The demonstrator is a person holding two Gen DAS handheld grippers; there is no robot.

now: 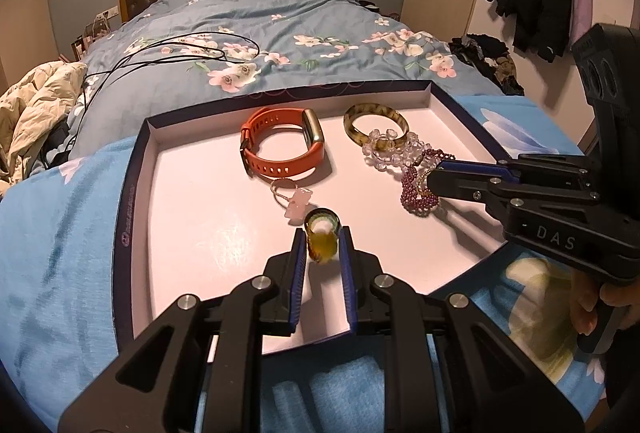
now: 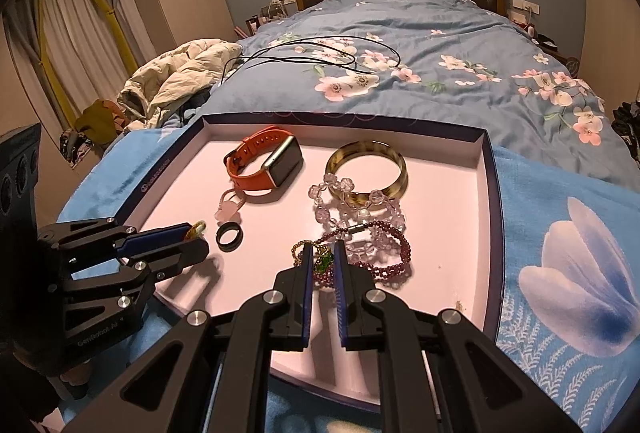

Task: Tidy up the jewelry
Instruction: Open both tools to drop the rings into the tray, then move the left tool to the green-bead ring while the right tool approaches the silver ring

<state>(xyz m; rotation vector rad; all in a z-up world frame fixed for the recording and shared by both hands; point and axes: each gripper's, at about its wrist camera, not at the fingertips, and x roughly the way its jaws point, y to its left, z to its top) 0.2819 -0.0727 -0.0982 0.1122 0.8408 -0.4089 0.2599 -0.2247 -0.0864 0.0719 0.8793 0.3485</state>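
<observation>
- Left gripper: seen at lower centre of the left wrist view, its fingers were clamped on a small yellow-amber ring, held just above the floor of the tray. A black ring lay on the tray directly beyond the fingertips.
- Right gripper: at lower centre of the right wrist view, its fingers stood close together around a gold chain with a green stone, at the near edge of a dark red bead bracelet. Whether the pads actually pinched the chain could not be told.
- Risk, judged: the chain lay tangled against the red beads, so lifting it could drag the bracelet along, and the clear bead bracelet overlapping it.
- Risk, judged: the amber ring was smooth and rounded, gripped near the fingertips; a slight loosening could let it roll out and knock the black ring.
- Jewelry layout: an orange watch sat in the upper left of the tray and a brown mottled bangle in the upper right, with a pink charm on a cord just below the watch.
- Appearance: the pieces looked glossy and hard, the beaded ones loose and floppy, bunched in one overlapping heap in the right half of the tray.
</observation>
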